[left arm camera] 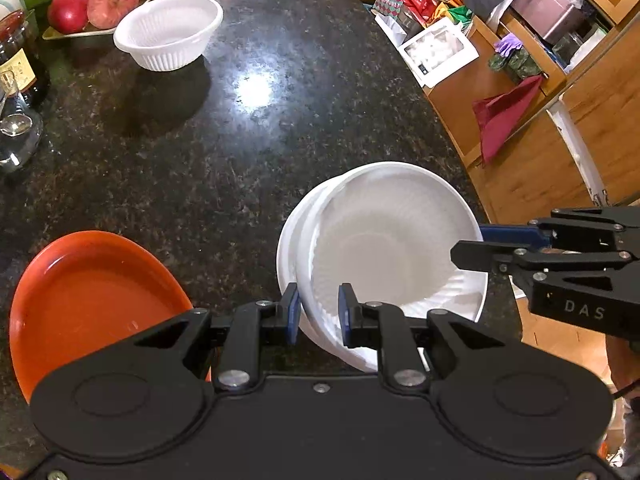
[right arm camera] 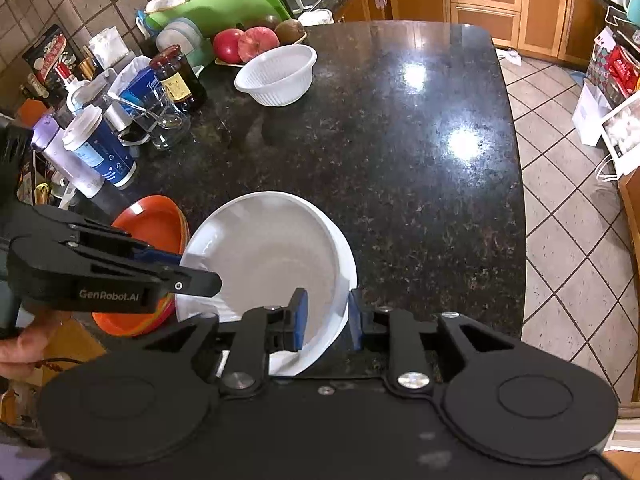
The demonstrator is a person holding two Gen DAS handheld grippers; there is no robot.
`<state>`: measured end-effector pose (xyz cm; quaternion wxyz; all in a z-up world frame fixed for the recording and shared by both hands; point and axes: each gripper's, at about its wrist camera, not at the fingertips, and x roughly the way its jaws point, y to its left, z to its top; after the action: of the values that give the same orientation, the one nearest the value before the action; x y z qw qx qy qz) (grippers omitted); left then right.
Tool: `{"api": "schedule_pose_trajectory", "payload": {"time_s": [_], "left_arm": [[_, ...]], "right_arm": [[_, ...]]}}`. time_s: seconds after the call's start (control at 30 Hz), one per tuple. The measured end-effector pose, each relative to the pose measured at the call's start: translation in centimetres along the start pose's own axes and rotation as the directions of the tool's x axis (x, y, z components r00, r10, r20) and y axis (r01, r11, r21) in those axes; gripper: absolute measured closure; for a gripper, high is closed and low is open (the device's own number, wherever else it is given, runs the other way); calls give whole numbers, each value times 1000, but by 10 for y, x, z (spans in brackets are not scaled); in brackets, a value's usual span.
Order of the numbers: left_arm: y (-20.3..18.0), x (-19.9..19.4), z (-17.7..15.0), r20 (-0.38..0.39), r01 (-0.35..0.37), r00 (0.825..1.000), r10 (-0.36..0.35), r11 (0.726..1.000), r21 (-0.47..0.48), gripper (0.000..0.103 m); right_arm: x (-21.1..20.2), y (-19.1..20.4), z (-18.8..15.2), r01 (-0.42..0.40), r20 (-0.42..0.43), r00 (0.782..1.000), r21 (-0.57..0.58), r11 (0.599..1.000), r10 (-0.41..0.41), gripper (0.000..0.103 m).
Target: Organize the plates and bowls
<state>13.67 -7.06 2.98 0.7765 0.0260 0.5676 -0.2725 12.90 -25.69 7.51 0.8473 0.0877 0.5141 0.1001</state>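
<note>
White ribbed bowls (left arm camera: 384, 240) sit nested, tilted, at the near right of the dark counter; they also show in the right wrist view (right arm camera: 264, 248). My left gripper (left arm camera: 318, 312) straddles their near-left rim, jaws apart with a gap showing. My right gripper (right arm camera: 326, 318) straddles the right rim, jaws apart too; it shows from the side in the left wrist view (left arm camera: 472, 248). Stacked orange plates (left arm camera: 96, 300) lie at the near left, also in the right wrist view (right arm camera: 156, 224). Another white ribbed bowl (left arm camera: 168, 32) stands alone at the far left, also in the right wrist view (right arm camera: 276, 72).
A tray of apples and kiwis (left arm camera: 96, 4) is behind the far bowl. Jars, bottles, a glass and cups (right arm camera: 120, 120) crowd the counter's left edge. The counter's right edge (left arm camera: 452, 128) drops to a tiled floor with boxes and shelves (left arm camera: 440, 52).
</note>
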Motion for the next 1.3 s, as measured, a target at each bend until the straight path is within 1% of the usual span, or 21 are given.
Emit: {"api": "schedule_pose_trajectory", "payload": {"time_s": [0.13,0.27,0.4,0.63,0.73,0.83,0.9,0.93,1.03,1.07,1.13,1.23,1.3], "left_arm": [[1,-2,1,7,12,1000,-12,1000,-6,77],[-1,-6,1,18,8,1000,-8,1000,4,76],[-3,-5,1,18,-17,1000,17,1000,9,76],[3,-2,1,10,-37,999,37,999,-12,76],[4,6,3,-12,-34,999,33,999,-14,76],[9,13,5,-26,-45,999,44,998,-34,76],[15,17,7,-42,-23,999,21,998,-54,76],[18,20,9,-51,-16,999,12,997,-78,76],[24,25,9,-66,-14,998,7,994,-107,76],[24,25,9,-67,-16,998,9,994,-108,75],[24,24,9,-65,-7,998,0,994,-106,71],[23,21,9,-56,9,998,-15,995,-103,71],[21,15,9,-35,2,999,-5,996,-87,71]], "right_arm": [[2,-2,3,4,4,1000,-5,1000,-4,78],[3,-4,4,0,9,1000,-10,1000,0,78],[3,-4,6,-1,18,1000,-23,1000,1,78],[6,-7,9,-16,18,1000,-29,999,16,78],[8,-7,10,-23,13,1000,-32,999,23,78],[11,-7,11,-31,7,999,-34,999,31,78],[13,-8,12,-36,2,999,-36,999,36,78],[15,-9,13,-37,-2,999,-36,999,37,78],[21,-13,15,-40,-18,999,-31,999,39,78],[23,-13,15,-43,-23,999,-30,999,43,78],[27,-17,17,-49,-37,998,-24,999,48,78],[33,-22,19,-58,-57,997,-9,998,58,78],[33,-23,21,-73,-65,995,-8,997,73,78]]}}
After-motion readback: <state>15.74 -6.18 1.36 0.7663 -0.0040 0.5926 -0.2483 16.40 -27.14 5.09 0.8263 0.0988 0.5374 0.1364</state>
